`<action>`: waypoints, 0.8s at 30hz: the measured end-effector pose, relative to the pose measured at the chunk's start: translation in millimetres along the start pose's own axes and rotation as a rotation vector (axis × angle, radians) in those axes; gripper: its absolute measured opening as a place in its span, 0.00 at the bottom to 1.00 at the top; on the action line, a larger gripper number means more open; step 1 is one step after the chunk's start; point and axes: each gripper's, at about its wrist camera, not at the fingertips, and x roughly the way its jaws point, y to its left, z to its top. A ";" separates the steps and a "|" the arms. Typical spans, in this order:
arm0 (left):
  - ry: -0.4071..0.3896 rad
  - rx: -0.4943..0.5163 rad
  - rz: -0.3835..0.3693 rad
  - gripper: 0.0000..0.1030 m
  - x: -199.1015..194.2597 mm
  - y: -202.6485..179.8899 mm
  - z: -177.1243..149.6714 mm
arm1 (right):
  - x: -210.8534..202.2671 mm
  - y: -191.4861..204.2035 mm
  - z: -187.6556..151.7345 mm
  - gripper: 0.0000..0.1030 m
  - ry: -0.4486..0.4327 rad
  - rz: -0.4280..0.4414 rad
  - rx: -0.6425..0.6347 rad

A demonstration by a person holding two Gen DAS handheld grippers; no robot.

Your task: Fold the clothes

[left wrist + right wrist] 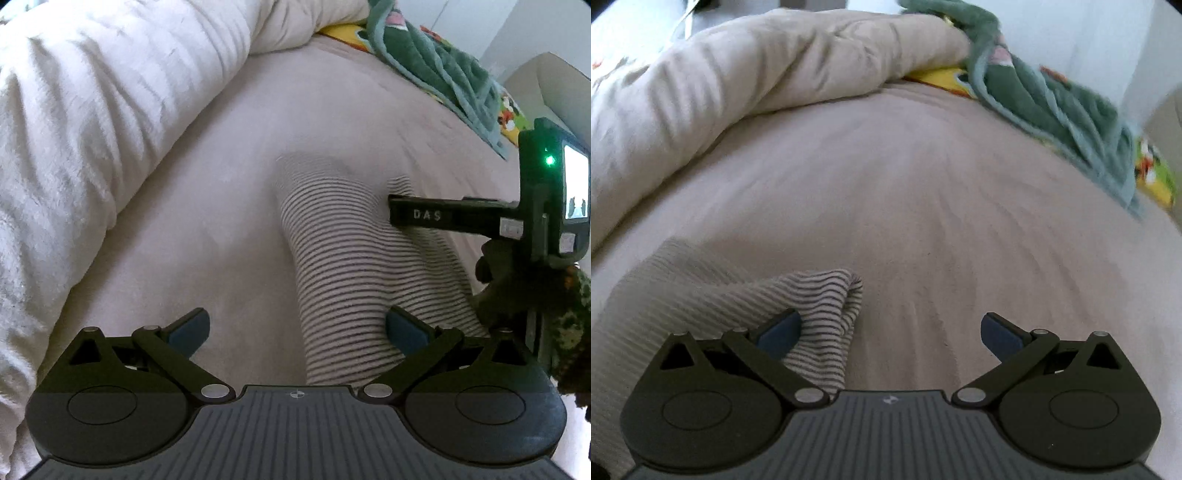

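Fabric: striped garment (343, 266), thin dark/pale stripes, lies on pinkish bed sheet (207, 206).
L gripper (297, 332): jaws spread wide, nothing between them; blue pads (188, 330) apart. Garment runs fwd from just below it, lying btwn the fingers, nearer the R pad, which overlaps the cloth in view; contact cannot be told.
R gripper (890, 332): jaws spread wide, bare sheet in the gap. Its L finger sits over a bunched corner of the garment (820, 317); touching or just above, cannot tell.
R gripper, seen from L wrist view (402, 212): comes in from the R side, ahead of L gripper, fingertip end over the far part of the garment; body w/ green LED and small lit screen behind it.
Hand: gloved hand (495, 284), dark, grips the R tool's handle; patterned sleeve at frame edge.
Containers: cardboard box (550, 85) at far R, beyond bed edge; contents not visible.
Bedding: cream duvet (96, 110) heaped to L and ahead of both grippers; green towel/blanket (443, 62) ahead-R, on a bright yellow printed cloth (340, 31).
L view only: full length of garment, R tool, hand, box.
R view only: garment's folded corner (849, 284) up close; a ribbed paler part to L of it. R view blurred twd far edge.
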 end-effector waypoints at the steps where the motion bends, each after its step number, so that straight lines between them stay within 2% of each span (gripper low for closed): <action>1: 0.003 0.018 -0.004 1.00 -0.6 0.0 -0.3 | -10.8 -5.2 -1.3 1.00 -0.017 0.011 0.037; 3: 0.010 0.037 -0.003 1.00 -1.2 -0.9 -2.7 | -35.9 -19.1 -8.0 1.00 -0.062 0.018 0.097; 6: 0.033 0.042 -0.014 1.00 -1.4 1.6 -5.8 | -72.4 -31.4 -40.1 1.00 -0.109 -0.017 0.150; 8: 0.041 0.045 -0.016 1.00 -0.8 2.4 -5.8 | -73.3 -31.4 -58.1 1.00 -0.067 -0.024 0.124; 10: 0.045 0.065 -0.019 1.00 -8.2 6.6 -12.9 | -57.7 -25.4 -68.0 1.00 -0.006 -0.039 0.077; 15: -0.015 0.116 0.017 1.00 -16.5 2.3 -25.5 | -67.6 -33.3 -68.9 1.00 -0.016 -0.029 0.133; 17: -0.082 0.109 0.028 1.00 -26.8 1.1 -42.0 | -85.9 -41.3 -85.4 1.00 -0.033 0.001 0.165; 20: -0.170 0.096 0.063 1.00 -41.1 -3.1 -83.7 | -116.9 -51.8 -125.6 1.00 -0.025 0.064 0.237; 23: -0.149 0.075 0.122 1.00 -47.0 -9.0 -128.5 | -141.0 -52.0 -178.1 1.00 0.022 0.100 0.280; 24: -0.154 0.083 0.144 1.00 -51.1 -10.9 -144.7 | -147.6 -49.7 -194.2 1.00 0.040 0.078 0.259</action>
